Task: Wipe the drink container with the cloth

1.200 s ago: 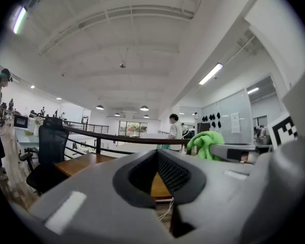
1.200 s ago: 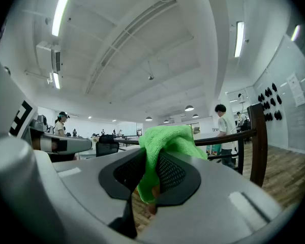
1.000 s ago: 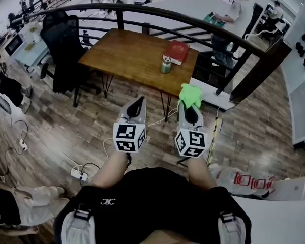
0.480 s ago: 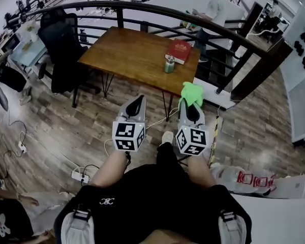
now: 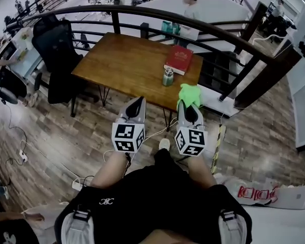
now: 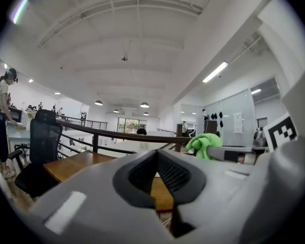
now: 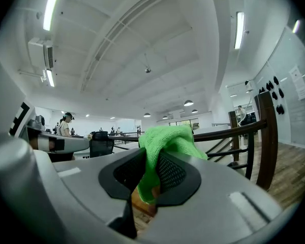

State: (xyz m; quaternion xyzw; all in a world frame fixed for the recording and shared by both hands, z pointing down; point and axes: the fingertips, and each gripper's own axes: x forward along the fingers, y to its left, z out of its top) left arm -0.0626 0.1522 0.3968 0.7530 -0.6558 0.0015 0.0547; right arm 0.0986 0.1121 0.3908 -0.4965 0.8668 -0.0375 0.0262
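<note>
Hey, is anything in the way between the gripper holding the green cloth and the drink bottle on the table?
Nothing visible. The right hand-held gripper, shut on the cloth, is short of the table, with only floor between. The bottle stands unblocked on the table; the red book lies behind it.

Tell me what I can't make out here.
- Small green metal drink container: too small in the head view to show dirt or lid; unseen in both gripper views.
- Red rectangular book cover print: too small, head view.
- Brown wooden table: mostly behind the left tool, left gripper view.
</note>
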